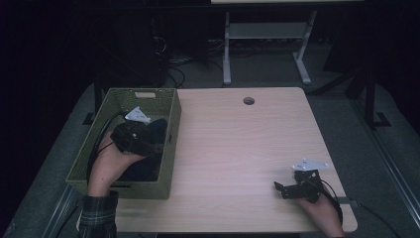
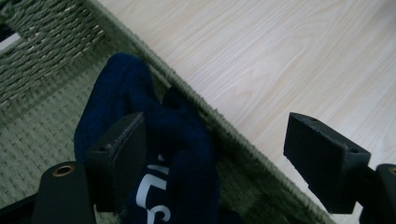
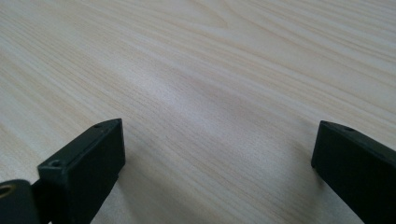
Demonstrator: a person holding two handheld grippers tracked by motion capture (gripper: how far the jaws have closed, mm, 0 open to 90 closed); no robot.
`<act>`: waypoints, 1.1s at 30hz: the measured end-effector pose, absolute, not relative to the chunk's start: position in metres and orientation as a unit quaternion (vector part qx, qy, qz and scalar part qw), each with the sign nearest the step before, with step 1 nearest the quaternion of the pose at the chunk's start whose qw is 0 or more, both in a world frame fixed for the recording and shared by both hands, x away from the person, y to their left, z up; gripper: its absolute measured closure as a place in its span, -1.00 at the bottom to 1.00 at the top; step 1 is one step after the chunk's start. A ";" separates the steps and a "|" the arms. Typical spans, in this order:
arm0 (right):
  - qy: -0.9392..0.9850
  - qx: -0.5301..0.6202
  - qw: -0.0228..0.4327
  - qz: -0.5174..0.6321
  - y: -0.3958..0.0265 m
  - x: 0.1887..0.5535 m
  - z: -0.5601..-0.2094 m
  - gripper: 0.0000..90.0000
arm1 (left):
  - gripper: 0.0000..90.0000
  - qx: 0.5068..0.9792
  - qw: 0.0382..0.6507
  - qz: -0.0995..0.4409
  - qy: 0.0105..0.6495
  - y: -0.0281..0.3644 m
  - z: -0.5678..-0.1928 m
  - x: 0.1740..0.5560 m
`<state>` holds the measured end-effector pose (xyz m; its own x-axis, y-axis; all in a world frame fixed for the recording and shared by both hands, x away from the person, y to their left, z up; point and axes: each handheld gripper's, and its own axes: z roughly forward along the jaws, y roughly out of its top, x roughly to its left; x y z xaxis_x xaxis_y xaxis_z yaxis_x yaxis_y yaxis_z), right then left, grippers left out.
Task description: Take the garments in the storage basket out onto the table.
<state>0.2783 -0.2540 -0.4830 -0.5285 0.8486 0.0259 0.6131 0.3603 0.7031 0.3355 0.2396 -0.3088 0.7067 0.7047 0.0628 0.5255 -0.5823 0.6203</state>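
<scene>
A green woven basket (image 1: 171, 148) stands at the left edge of the light wood table (image 1: 237, 148). A dark navy cloth (image 1: 148, 168) with white letters lies inside it. My left gripper (image 1: 151, 139) is down in the basket just above the cloth, open. In the left gripper view the cloth (image 2: 121, 84) lies by the left jaw, and the basket's wall (image 2: 42, 42) runs slantwise between the wide-apart jaws of the gripper (image 2: 217, 123). My right gripper (image 1: 283, 189) rests low at the table's front right, open, with bare wood (image 3: 210, 56) between the jaws of the gripper (image 3: 219, 126).
A round cable hole (image 1: 248, 100) sits near the table's far edge. Beyond the table a white frame leg (image 1: 226, 59) and cables lie on the dark floor. The tabletop (image 2: 280, 56) spreads out right of the basket.
</scene>
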 end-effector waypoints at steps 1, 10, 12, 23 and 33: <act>0.806 0.453 0.174 0.338 -0.254 0.278 -0.483 -0.95 | -0.54 0.877 0.289 0.154 0.351 0.241 -0.309 0.336; 0.806 0.453 0.174 0.338 -0.254 0.278 -0.483 -0.95 | -0.54 0.878 0.266 0.154 0.367 0.250 -0.317 0.338; 0.806 0.453 0.174 0.338 -0.254 0.278 -0.483 -0.95 | -0.54 0.879 0.261 0.151 0.369 0.251 -0.318 0.339; 0.806 0.453 0.174 0.338 -0.254 0.278 -0.483 -0.95 | -0.54 0.884 0.243 0.133 0.376 0.256 -0.334 0.345; 0.806 0.453 0.174 0.338 -0.254 0.278 -0.483 -0.95 | -0.54 0.885 0.233 0.119 0.386 0.259 -0.349 0.350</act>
<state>0.2783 -0.2541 -0.4830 -0.5296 0.8479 0.0253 0.6123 0.3614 0.7032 0.3503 0.2595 -0.3487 0.6746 0.7375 0.0302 0.6271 -0.5942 0.5037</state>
